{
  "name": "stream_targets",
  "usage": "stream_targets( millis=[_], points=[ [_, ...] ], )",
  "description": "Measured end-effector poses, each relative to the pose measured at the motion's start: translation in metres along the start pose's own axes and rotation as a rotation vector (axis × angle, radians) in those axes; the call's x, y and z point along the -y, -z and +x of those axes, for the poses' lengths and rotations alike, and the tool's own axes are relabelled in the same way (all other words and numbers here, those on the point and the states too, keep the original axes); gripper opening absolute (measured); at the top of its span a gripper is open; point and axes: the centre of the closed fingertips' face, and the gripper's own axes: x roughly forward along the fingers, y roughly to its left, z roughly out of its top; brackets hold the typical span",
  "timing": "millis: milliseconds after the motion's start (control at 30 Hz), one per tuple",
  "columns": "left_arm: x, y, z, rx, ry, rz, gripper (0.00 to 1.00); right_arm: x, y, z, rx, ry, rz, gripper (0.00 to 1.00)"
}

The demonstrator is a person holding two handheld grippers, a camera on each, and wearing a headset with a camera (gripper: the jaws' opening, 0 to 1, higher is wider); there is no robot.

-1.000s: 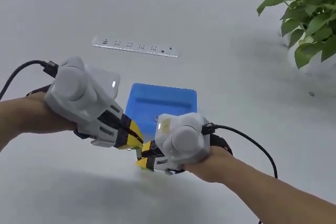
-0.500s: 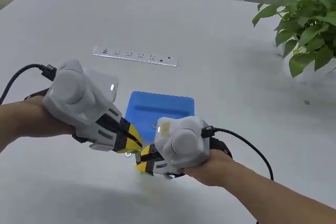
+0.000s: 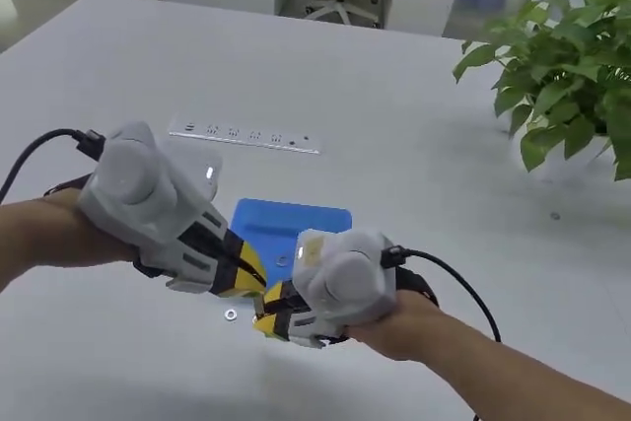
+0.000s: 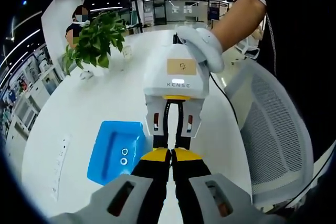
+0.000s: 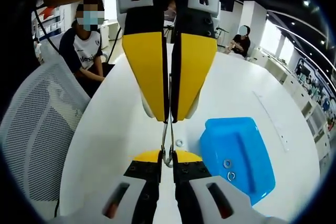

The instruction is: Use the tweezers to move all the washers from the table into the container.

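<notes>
Left gripper (image 5: 169,115) is clamping the tweezers (image 5: 165,139) between closed jaws; right gripper (image 5: 168,160) is seemingly pinching their other end. One washer (image 3: 230,315) is lying on the table (image 3: 414,125) near the blue container (image 3: 301,224).

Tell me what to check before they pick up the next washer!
1. Tweezers held: ok. The tweezers are pinched between the left gripper and the right gripper.
2. Tweezer tips free to pinch: cannot tell, the pads hide them.
3. Washer to fetch: ok. One washer lies on the table near the grippers.
4. Tweezers on that washer: not ok, it lies beside them untouched.
5. Container ready: ok. The container sits open, with two washers inside.
</notes>
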Motion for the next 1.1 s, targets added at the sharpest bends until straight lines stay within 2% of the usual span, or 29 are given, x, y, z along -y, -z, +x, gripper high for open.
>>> stream_targets(
  millis=[533,833,1100],
  points=[
    [-0.020,-0.026,-0.006,0.019,-0.024,0.060,0.06,0.024,-0.007,-0.030,-0.009,0.056,-0.030,0.09],
    [-0.033,-0.035,-0.006,0.025,-0.030,0.080,0.06,0.040,-0.007,-0.038,-0.013,0.076,-0.041,0.09],
    [-0.049,-0.041,-0.006,0.030,-0.035,0.095,0.06,0.057,-0.008,-0.043,-0.008,0.097,-0.043,0.09]
  ],
)
